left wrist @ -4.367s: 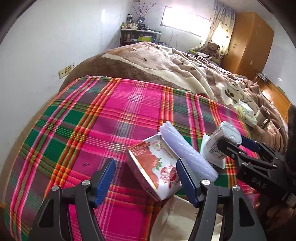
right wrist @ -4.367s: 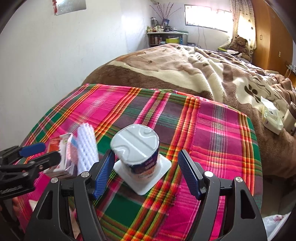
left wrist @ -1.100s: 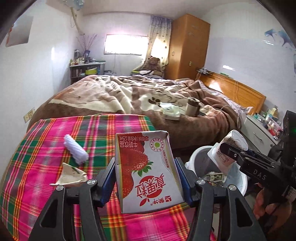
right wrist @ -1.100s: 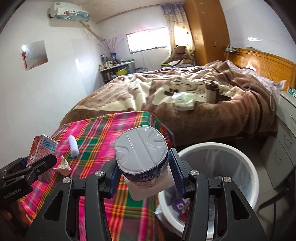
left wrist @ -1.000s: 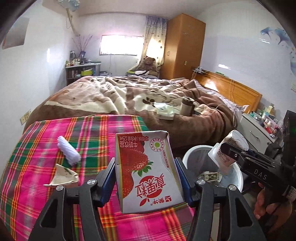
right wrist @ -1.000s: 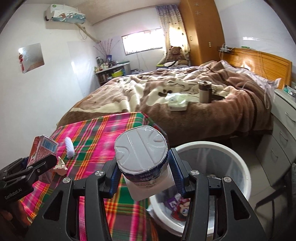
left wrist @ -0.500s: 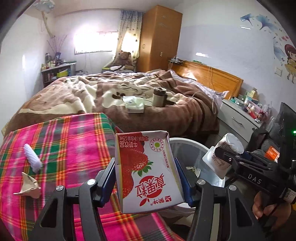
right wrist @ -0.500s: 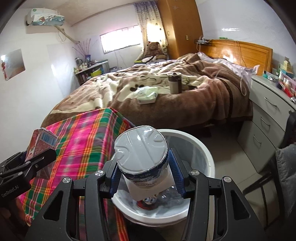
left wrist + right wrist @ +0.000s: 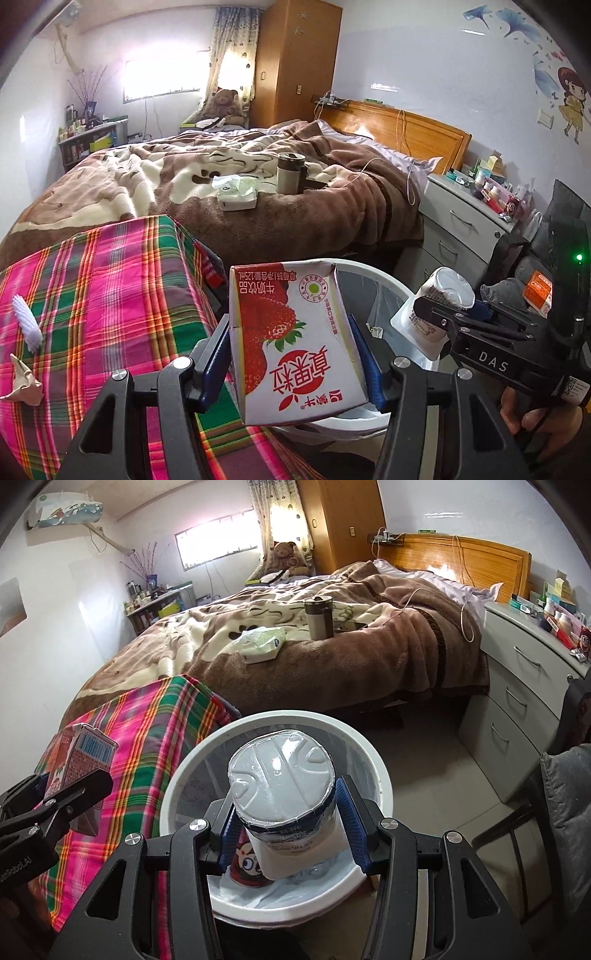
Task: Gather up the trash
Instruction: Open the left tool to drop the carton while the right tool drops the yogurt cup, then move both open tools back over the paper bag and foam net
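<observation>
My left gripper [image 9: 295, 354] is shut on a strawberry milk carton [image 9: 295, 339], held at the edge of the white trash bin [image 9: 388, 280] beside the plaid table. In the right wrist view my right gripper [image 9: 288, 823] is shut on a white foil-lidded yogurt cup [image 9: 284, 794], hanging directly over the bin [image 9: 373, 760], which holds a red can and other trash. The carton [image 9: 81, 757] and the left gripper show at that view's left edge. The yogurt cup [image 9: 439, 310] shows at the right of the left wrist view.
A white foam sleeve [image 9: 27, 321] and a crumpled paper scrap [image 9: 24, 380] lie on the plaid tablecloth [image 9: 103, 288]. Behind stands a bed [image 9: 332, 646] with a tissue pack and a tumbler; grey drawers [image 9: 524, 686] and a dark chair [image 9: 554, 812] stand at the right.
Both grippers swung right from over the table toward the bin and sank a little. The yogurt cup now hangs over the bin's opening; the carton has reached its rim. Grips unchanged.
</observation>
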`<state>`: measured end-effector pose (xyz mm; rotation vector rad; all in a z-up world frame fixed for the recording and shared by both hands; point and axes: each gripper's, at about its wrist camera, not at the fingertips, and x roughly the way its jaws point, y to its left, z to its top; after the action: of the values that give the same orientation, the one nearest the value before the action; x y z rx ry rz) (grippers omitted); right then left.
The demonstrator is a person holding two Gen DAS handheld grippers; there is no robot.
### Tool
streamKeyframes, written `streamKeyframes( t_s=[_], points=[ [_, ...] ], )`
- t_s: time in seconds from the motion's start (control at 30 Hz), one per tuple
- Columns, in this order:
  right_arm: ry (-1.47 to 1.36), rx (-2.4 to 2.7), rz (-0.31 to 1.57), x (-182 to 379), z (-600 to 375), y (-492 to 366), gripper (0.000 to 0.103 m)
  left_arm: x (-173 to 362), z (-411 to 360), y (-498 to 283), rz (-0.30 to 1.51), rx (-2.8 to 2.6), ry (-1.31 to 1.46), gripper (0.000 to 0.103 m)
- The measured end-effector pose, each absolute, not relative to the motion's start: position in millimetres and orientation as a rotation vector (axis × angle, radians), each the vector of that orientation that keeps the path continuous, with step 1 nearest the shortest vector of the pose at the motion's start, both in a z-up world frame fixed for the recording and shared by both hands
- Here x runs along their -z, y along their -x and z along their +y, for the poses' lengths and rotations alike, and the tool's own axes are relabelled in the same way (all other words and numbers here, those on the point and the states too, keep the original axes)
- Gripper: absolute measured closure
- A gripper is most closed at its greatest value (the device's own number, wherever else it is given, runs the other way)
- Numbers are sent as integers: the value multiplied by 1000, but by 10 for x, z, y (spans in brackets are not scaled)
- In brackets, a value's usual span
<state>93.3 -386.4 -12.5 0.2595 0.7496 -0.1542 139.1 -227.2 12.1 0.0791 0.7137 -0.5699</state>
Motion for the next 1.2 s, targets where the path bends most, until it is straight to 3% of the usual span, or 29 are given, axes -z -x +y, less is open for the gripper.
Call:
streamKeyframes(
  t_s=[0.4, 0.47, 0.5, 1.2],
  points=[
    [-243, 145, 815, 232, -3938, -1031, 52, 63, -2440, -1558, 767, 597, -85, 40],
    [-239, 155, 810, 233, -3945, -1018, 38, 69, -2421, -1564, 764, 592, -80, 36],
    [-243, 155, 807, 233, -3950, -1011, 36, 65, -2405, -1560, 761, 590, -76, 36],
    [-279, 138, 713, 38, -3769, -896, 36, -219, -1886, -1292, 706, 536, -25, 36]
  ],
)
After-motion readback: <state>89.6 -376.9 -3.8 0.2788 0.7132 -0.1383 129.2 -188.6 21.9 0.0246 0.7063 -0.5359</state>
